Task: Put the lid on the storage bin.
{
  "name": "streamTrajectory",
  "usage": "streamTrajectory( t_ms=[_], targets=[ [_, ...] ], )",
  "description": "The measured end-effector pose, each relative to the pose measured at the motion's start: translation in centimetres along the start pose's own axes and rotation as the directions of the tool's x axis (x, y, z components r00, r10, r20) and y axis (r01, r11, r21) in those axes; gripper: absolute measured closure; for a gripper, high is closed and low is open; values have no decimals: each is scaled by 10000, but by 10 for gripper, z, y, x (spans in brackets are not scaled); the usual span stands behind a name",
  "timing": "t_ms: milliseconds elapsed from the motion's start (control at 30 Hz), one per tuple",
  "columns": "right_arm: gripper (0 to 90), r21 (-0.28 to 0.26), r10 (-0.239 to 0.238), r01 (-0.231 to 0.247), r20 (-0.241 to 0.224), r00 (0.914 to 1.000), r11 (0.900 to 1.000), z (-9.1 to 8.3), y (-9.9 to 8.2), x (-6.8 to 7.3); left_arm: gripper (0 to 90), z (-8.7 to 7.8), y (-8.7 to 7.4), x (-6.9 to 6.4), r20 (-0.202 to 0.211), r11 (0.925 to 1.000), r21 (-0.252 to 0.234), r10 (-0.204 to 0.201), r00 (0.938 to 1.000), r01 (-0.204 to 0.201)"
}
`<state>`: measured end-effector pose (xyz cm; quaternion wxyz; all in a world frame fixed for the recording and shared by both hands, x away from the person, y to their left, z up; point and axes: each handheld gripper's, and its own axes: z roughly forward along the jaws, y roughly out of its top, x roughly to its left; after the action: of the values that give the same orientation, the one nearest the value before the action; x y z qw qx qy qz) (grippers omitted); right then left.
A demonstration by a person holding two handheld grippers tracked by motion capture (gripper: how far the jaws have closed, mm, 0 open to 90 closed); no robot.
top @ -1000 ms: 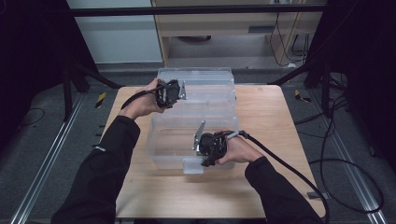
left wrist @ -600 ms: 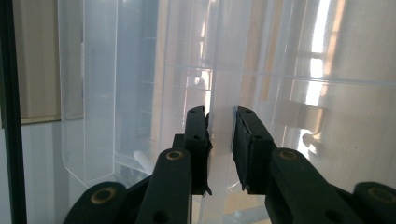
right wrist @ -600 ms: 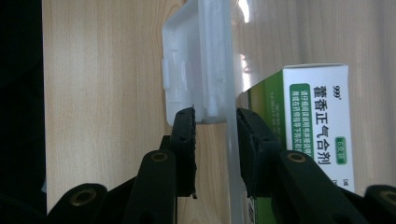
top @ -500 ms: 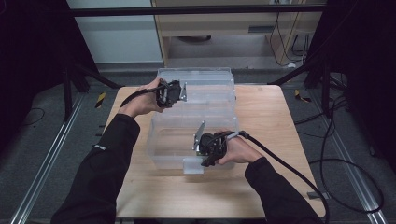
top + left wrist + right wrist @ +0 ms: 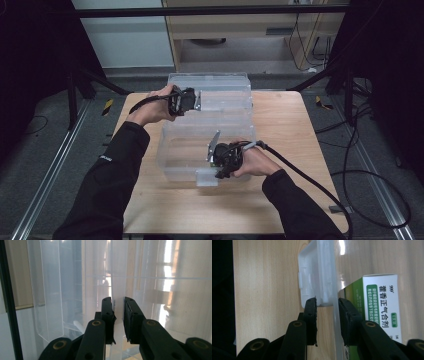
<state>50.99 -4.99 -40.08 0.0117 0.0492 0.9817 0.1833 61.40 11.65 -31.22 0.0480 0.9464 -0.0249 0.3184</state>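
I pinch the far wall of the clear plastic storage bin point(image 5: 210, 130) with my left claw point(image 5: 196, 100), its jaws just closing, while my right claw point(image 5: 216, 165) clamps the near latch point(image 5: 317, 277), steadying it on the tabletop point(image 5: 280, 200).

High view reads dim to me: table point(image 5: 295, 150) lit evenly from above, dark surround, soft overall, weak shadows. Left gripper view is backlit through the clear box point(image 5: 75, 290), with blown-out glare streaks at right and hazy reflections. Right gripper view is bright and sharp, glare on wood up top, left edge black.
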Motion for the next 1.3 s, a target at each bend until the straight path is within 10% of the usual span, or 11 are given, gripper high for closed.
streamTrajectory(
  t_ms=[1300],
  targets=[
    [691, -66, 189, -188, 150, 9997, 9998, 0, -2, 7, 816, -47, 2, -38, -153, 9970, -422, 641, 9978, -647]
  ],
)
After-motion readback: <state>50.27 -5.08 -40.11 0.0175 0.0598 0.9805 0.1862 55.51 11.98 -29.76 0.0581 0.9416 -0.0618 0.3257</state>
